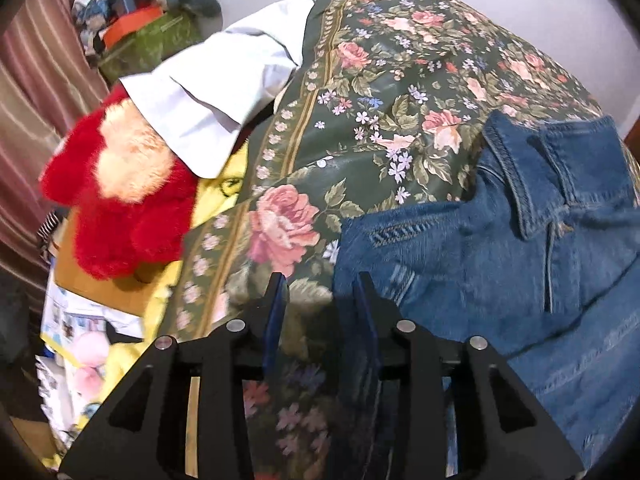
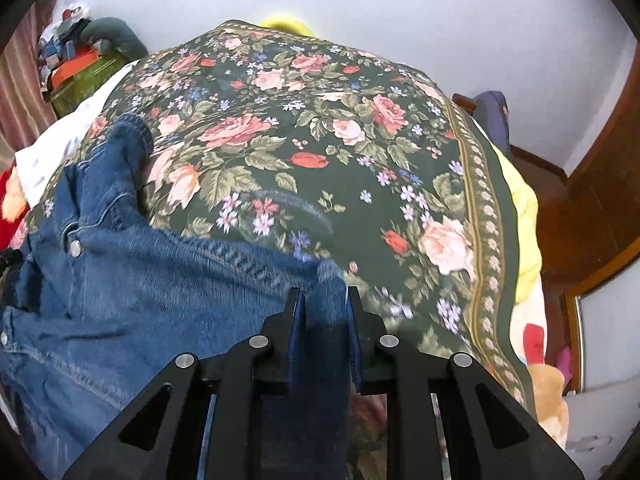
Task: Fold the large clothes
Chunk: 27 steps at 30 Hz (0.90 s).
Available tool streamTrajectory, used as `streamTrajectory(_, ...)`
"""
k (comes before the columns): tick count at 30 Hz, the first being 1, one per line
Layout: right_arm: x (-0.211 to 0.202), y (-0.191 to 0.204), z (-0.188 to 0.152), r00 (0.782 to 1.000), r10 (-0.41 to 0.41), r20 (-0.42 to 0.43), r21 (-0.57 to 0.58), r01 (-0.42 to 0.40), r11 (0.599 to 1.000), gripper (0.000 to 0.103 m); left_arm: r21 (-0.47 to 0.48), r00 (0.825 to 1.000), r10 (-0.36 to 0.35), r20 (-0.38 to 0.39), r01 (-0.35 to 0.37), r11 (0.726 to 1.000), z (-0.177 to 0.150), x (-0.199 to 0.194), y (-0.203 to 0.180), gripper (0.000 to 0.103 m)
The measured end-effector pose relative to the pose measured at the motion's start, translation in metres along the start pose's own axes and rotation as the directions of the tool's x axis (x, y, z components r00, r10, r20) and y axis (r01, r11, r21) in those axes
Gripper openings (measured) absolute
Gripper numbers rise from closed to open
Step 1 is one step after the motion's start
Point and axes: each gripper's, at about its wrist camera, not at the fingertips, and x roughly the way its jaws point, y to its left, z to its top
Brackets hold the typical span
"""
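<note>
A blue denim jacket [image 1: 500, 248] lies crumpled on a dark green floral bedspread [image 1: 380, 80]; its collar points to the far right in the left wrist view. My left gripper [image 1: 320, 284] is open, its fingers straddling the jacket's left edge just above the spread. In the right wrist view the jacket [image 2: 120, 280] fills the lower left. My right gripper [image 2: 322, 296] is partly closed around a raised fold of denim at the jacket's right corner; the denim fills the gap between the jaws.
A white folded garment [image 1: 216, 92] and a red plush toy [image 1: 120, 200] lie at the bed's left edge, with boxes [image 1: 140, 36] beyond. Yellow bedding [image 2: 524, 216] and a wooden frame [image 2: 600, 168] border the bed's right side. A white wall stands behind.
</note>
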Motion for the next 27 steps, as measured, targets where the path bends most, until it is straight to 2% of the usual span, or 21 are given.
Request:
streamTrajectory(3, -0.017, -0.008, -0.003, 0.999, 0.041, -0.022, 0.039, -0.041, 0.998, 0.017, 0.017, 0.999, -0.006, 0.032, 0.005, 1.0, -0.005, -0.027, 0.002, 0.037)
streamTrajectory(6, -0.042, -0.012, -0.007, 0.997, 0.07, -0.014, 0.058, -0.069, 0.996, 0.017, 0.022, 0.997, -0.02, 0.069, 0.018, 1.0, -0.01, -0.055, 0.003, 0.044)
streamTrajectory(10, -0.086, -0.007, -0.018, 0.996, 0.087, 0.005, 0.002, -0.087, 0.996, 0.017, 0.037, 0.992, -0.037, 0.118, 0.033, 0.999, -0.021, -0.095, 0.001, 0.047)
streamTrajectory(15, -0.146, 0.009, -0.043, 0.994, 0.1, 0.038, -0.098, -0.096, 0.991, 0.017, 0.049, 0.985, -0.062, 0.163, 0.055, 0.997, -0.042, -0.137, -0.003, 0.061)
streamTrajectory(19, -0.184, 0.021, -0.071, 0.99, 0.136, 0.04, -0.151, -0.129, 0.98, 0.017, 0.053, 0.982, -0.079, 0.169, 0.071, 0.996, -0.067, -0.159, -0.005, 0.077)
streamTrajectory(27, -0.213, 0.039, -0.145, 0.992, 0.129, -0.013, -0.213, -0.129, 0.968, 0.017, 0.058, 0.985, -0.102, 0.136, 0.095, 0.994, -0.132, -0.173, 0.0, 0.078)
